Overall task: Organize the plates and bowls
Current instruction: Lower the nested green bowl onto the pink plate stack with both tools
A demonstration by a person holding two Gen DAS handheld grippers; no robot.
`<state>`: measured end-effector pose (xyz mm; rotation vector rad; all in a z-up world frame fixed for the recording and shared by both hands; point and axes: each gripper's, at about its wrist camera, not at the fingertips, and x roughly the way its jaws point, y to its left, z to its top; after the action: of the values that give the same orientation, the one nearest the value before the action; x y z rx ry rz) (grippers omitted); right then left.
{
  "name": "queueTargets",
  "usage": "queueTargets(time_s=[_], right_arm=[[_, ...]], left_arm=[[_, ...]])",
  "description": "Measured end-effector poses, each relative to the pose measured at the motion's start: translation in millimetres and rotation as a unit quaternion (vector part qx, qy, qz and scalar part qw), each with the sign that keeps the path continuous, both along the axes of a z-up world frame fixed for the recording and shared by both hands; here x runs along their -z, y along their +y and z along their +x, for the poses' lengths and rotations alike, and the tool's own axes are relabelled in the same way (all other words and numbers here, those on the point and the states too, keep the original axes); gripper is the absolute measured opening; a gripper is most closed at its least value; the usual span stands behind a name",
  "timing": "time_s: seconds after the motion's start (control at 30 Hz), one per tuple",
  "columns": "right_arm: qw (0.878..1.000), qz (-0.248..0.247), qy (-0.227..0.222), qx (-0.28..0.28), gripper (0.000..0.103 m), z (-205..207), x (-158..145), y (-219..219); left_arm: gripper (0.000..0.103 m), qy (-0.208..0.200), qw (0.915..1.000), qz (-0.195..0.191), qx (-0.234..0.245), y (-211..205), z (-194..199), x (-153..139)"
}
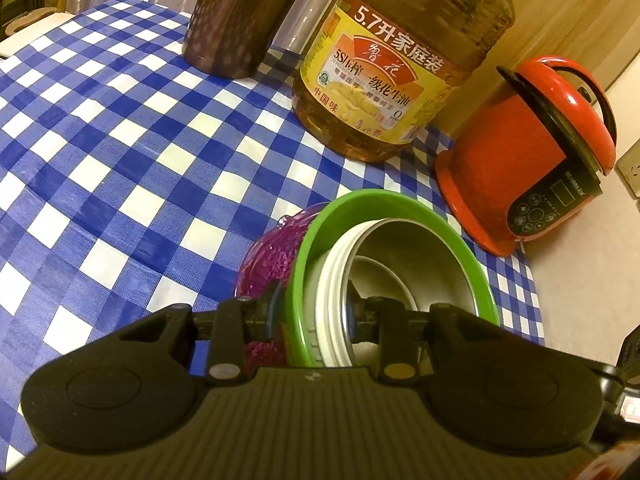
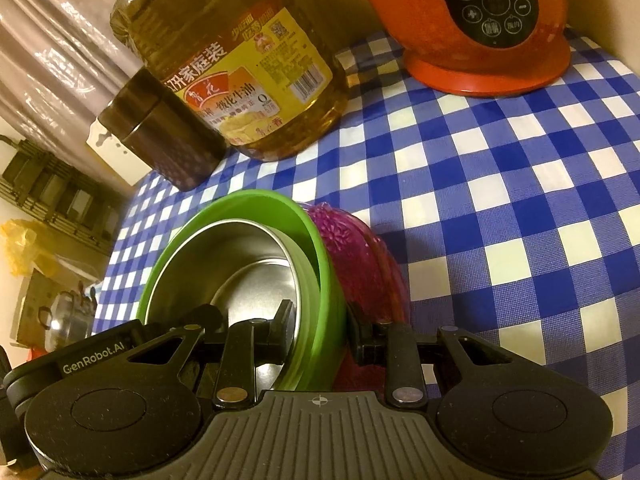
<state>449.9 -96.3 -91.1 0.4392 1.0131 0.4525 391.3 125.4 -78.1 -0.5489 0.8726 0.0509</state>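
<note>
A nested stack of dishes hangs tilted over the blue-and-white checked tablecloth [image 1: 120, 128]. The stack is a green bowl [image 1: 400, 206] with a steel bowl [image 1: 420, 264] inside it, and a purple glass dish [image 1: 268, 256] sits against the green bowl's outside. My left gripper [image 1: 312, 314] is shut on the near rim, one finger inside the steel bowl and one outside the green wall. In the right wrist view, my right gripper [image 2: 320, 328] clamps the green bowl [image 2: 248, 200] and steel bowl [image 2: 240, 256] the same way, beside the purple dish [image 2: 352, 248].
A big bottle of cooking oil [image 1: 392, 72] and a dark canister [image 1: 236, 20] stand at the back of the table. A red electric cooker [image 1: 528, 152] sits at the back right by the wall. The oil bottle [image 2: 240, 64] and cooker [image 2: 480, 40] are close behind the stack.
</note>
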Motion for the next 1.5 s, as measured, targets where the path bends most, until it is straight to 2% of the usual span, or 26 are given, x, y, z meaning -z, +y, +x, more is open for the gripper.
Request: queueTargets(time_s=[0.5,0.8,1.13,1.2,1.43,1.5], right_arm=[[1.000,-0.007,-0.003,-0.005,0.030,1.0,-0.3,0.9],[1.000,-0.006,-0.020,-0.021,0.044,-2.8,-4.3,4.7],[0.999,-0.013,-0.041,-0.019,0.054,-9.4,-12.1,-1.5],[0.999,-0.010,-0.047,-0.019,0.055,-12.0,-14.6,-3.9],[0.997,-0.002,-0.069,-0.015,0.057,-22.4,-27.2,-12.3],[0.997,-0.005,-0.075,-0.014,0.057,-25.2,-30.6,-13.9]], left_arm=[[0.027,-0.008,1.0000,-0.006,0.001,0.1,-0.5,1.6],[0.027,-0.021,0.9998,-0.002,-0.006,0.5,-4.7,-4.4],[0.034,-0.040,0.9991,0.008,-0.011,0.7,-15.5,-17.5],[0.037,-0.044,0.9989,0.007,-0.010,0.0,-18.3,-20.3],[0.038,-0.057,0.9982,0.012,-0.013,-2.6,-29.7,-26.5],[0.043,-0.067,0.9976,0.013,-0.013,-2.7,-35.2,-28.7]])
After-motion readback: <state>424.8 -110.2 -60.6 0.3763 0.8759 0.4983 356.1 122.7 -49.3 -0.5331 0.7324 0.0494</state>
